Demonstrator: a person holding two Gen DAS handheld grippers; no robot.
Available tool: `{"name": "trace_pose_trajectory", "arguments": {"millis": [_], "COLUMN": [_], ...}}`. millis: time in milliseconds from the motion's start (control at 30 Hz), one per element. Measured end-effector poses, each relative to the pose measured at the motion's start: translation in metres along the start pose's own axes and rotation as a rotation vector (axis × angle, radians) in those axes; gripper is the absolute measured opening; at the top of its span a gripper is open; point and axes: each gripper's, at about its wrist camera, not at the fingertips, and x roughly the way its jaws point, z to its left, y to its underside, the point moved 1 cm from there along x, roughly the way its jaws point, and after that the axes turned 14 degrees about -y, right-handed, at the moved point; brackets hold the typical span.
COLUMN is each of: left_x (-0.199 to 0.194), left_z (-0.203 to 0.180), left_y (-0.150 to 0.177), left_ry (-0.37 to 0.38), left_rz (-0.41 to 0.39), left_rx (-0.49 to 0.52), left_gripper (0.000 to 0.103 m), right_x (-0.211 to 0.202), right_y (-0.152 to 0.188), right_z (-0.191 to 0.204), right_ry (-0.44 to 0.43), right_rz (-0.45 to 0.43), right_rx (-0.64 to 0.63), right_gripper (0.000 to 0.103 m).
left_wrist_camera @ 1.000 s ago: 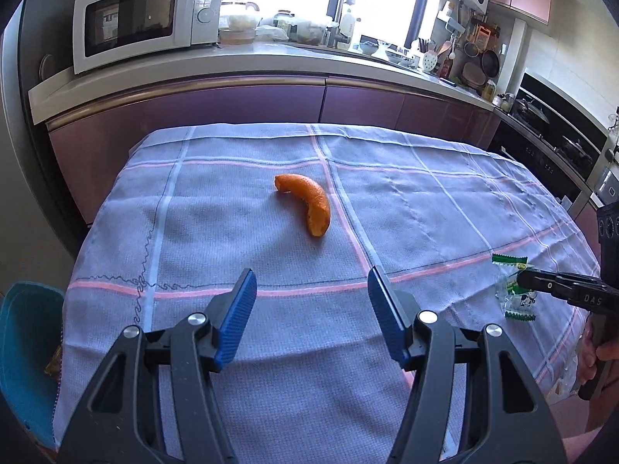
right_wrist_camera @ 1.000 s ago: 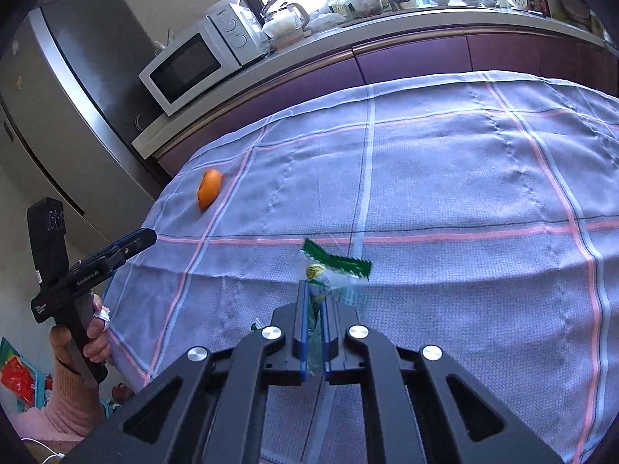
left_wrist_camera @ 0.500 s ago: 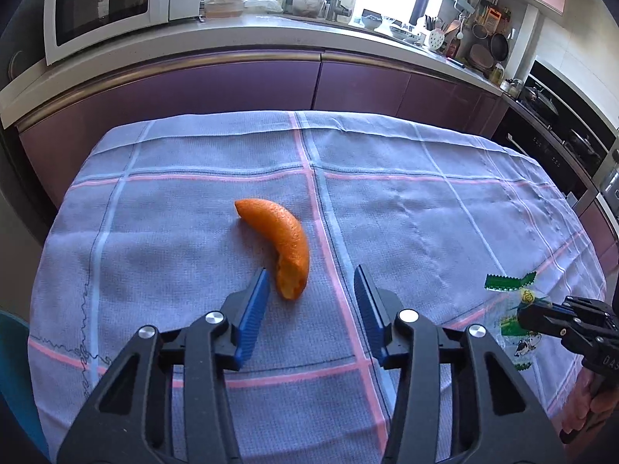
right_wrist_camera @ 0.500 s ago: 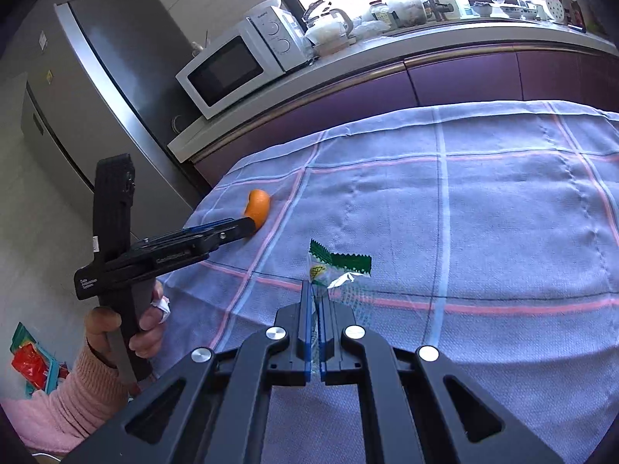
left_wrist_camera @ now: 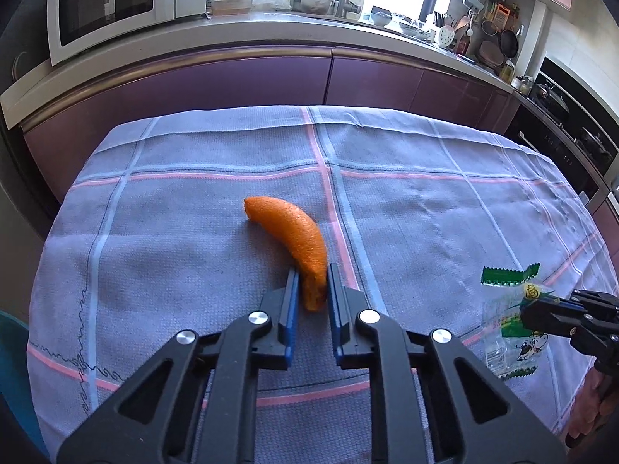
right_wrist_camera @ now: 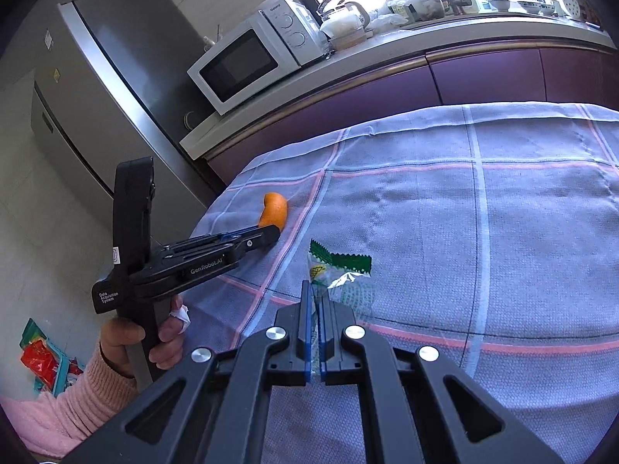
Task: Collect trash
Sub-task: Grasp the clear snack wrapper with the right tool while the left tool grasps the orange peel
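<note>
A curved orange peel (left_wrist_camera: pixel 294 234) lies on the checked tablecloth (left_wrist_camera: pixel 425 208). My left gripper (left_wrist_camera: pixel 312 282) is shut on the peel's near end, which still rests on the cloth. In the right wrist view the peel (right_wrist_camera: pixel 274 208) shows beyond the left gripper (right_wrist_camera: pixel 271 234). My right gripper (right_wrist_camera: pixel 315 290) is shut on a clear plastic wrapper with a green serrated top (right_wrist_camera: pixel 340 266), held just above the cloth. The same wrapper (left_wrist_camera: pixel 510 332) and the right gripper (left_wrist_camera: pixel 528 313) show at the right of the left wrist view.
A kitchen counter with a white microwave (left_wrist_camera: pixel 120 0) runs behind the table. A grey fridge (right_wrist_camera: pixel 116 116) stands at the left. A teal bin (left_wrist_camera: pixel 11 367) sits below the table's left edge. Colourful packaging (right_wrist_camera: pixel 42 359) lies on the floor.
My left gripper moved forward to the orange peel and closed on its near end. My right gripper stayed shut on the wrapper and lifted it slightly.
</note>
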Motion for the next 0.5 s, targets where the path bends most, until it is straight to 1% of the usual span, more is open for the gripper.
{"name": "trace_pose_trajectory", "arguments": {"millis": [100, 267, 500], "left_x": [-0.011, -0.035, -0.063], "left_z": [0.002, 0.019, 0.047], "left_y": [0.004, 0.014, 0.035], "left_ry": [-0.012, 0.0, -0.011], "left_rz": [-0.029, -0.071, -0.089], "left_rx": [0.01, -0.017, -0.051], "left_gripper": [0.013, 0.013, 0.013], "right_x": [0.003, 0.008, 0.023], "right_y": [-0.002, -0.004, -0.005], "right_z": [0.001, 0.009, 0.026], "right_ry": [-0.008, -0.028, -0.068], "right_rz": [0.003, 0.009, 0.029], "right_rx": [-0.005, -0.018, -0.041], "right_gripper": [0.002, 0.002, 0.002]}}
